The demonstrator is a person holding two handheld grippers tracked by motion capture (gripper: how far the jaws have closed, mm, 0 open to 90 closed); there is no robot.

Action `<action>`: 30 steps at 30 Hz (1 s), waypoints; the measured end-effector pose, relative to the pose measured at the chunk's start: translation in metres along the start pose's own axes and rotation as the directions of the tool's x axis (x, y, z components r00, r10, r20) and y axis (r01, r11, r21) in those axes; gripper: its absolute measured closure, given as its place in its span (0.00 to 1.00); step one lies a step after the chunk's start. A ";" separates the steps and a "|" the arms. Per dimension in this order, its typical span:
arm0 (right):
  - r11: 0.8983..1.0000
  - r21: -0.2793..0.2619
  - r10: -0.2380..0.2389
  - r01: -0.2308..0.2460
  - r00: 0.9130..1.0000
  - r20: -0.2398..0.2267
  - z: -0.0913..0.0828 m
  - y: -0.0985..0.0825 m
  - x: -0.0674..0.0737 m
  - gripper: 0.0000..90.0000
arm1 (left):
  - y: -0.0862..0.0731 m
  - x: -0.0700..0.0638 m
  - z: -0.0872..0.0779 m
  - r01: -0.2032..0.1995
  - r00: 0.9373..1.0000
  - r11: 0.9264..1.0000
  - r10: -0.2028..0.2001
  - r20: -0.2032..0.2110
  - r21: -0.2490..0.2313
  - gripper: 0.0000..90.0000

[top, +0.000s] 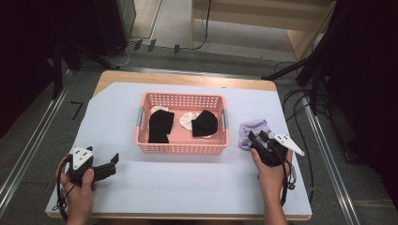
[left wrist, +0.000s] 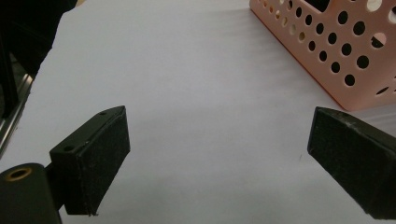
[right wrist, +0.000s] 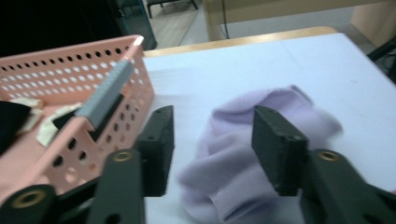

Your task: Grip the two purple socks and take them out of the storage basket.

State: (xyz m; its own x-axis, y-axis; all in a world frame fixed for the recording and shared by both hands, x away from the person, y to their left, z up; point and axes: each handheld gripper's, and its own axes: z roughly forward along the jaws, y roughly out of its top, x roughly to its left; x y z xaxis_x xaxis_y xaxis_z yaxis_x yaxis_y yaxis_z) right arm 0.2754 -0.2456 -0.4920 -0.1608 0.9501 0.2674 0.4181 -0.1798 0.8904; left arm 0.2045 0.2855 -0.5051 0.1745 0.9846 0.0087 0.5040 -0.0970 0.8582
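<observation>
right claw [right wrist: 212, 149] spread, straddling lilac sock [right wrist: 243, 158] beside pink basket [right wrist: 70, 140], no pinch; left claw [left wrist: 219, 158] spread over bare surface [left wrist: 196, 70]

Sock [top: 251, 132] right of basket [top: 181, 149], seemingly apart.

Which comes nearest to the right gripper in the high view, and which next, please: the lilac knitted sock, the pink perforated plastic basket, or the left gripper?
1. Lilac knitted sock: right at the right gripper's open jaws, on the table's right.
2. Pink perforated plastic basket: centre of the table, to its left.
3. Left gripper: far across, near the left edge.
</observation>
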 end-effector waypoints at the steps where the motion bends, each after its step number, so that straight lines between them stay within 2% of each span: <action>1: 1.000 0.001 -0.006 0.006 1.000 0.013 -0.003 -0.002 -0.002 0.53 | 0.000 0.000 0.000 -0.003 1.000 1.000 0.003 0.001 0.001 0.07; 2: 1.000 -0.002 -0.018 0.018 1.000 0.021 -0.007 -0.003 -0.005 0.51 | 0.000 0.000 0.000 -0.004 1.000 1.000 0.004 0.001 0.002 0.07; 4: 1.000 0.002 -0.007 0.007 1.000 0.026 -0.015 -0.007 -0.010 0.48 | 0.000 0.000 0.000 -0.005 1.000 1.000 0.005 0.000 -0.003 0.07; 10: 1.000 -0.014 0.006 -0.006 1.000 0.026 -0.036 -0.013 -0.025 0.46 | 0.000 -0.001 -0.001 -0.014 1.000 1.000 0.014 -0.006 -0.003 0.07; 13: 1.000 -0.018 -0.015 0.016 1.000 0.026 -0.046 -0.016 -0.034 0.45 | 0.000 -0.002 -0.001 -0.016 1.000 1.000 0.015 -0.009 -0.006 0.07; 17: 0.999 -0.029 -0.022 0.021 1.000 -0.013 -0.058 -0.021 -0.045 0.40 | -0.001 -0.002 -0.002 -0.021 1.000 1.000 0.020 -0.011 -0.014 0.07; 22: 0.998 -0.040 -0.038 0.038 0.999 -0.017 -0.071 -0.031 -0.061 0.37 | -0.001 -0.001 -0.002 -0.009 1.000 1.000 0.009 -0.002 -0.018 0.07; 23: 0.999 -0.037 -0.023 0.022 1.000 -0.012 -0.074 -0.033 -0.064 0.36 | -0.001 -0.001 -0.002 -0.008 1.000 1.000 0.008 -0.001 -0.020 0.07; 27: 0.999 -0.032 -0.016 0.016 1.000 0.018 -0.082 -0.041 -0.078 0.36 | -0.001 -0.001 -0.003 -0.009 1.000 1.000 0.009 0.001 -0.019 0.07; 29: 0.999 -0.033 -0.008 0.008 1.000 0.006 -0.085 -0.044 -0.083 0.35 | -0.001 -0.001 -0.003 -0.008 1.000 1.000 0.008 0.003 -0.023 0.07; 30: 0.999 -0.035 0.004 -0.004 1.000 -0.019 -0.088 -0.044 -0.084 0.33 | -0.001 0.000 -0.003 -0.009 1.000 1.000 0.009 0.002 -0.025 0.07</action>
State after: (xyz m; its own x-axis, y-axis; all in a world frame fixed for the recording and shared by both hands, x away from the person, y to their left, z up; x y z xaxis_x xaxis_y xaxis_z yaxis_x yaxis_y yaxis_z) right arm 0.1920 -0.3398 -0.5218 -0.1760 0.9445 0.2775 0.3872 -0.1928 0.9016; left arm 0.2014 0.2855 -0.5048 0.1808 0.9834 0.0155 0.4809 -0.1021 0.8708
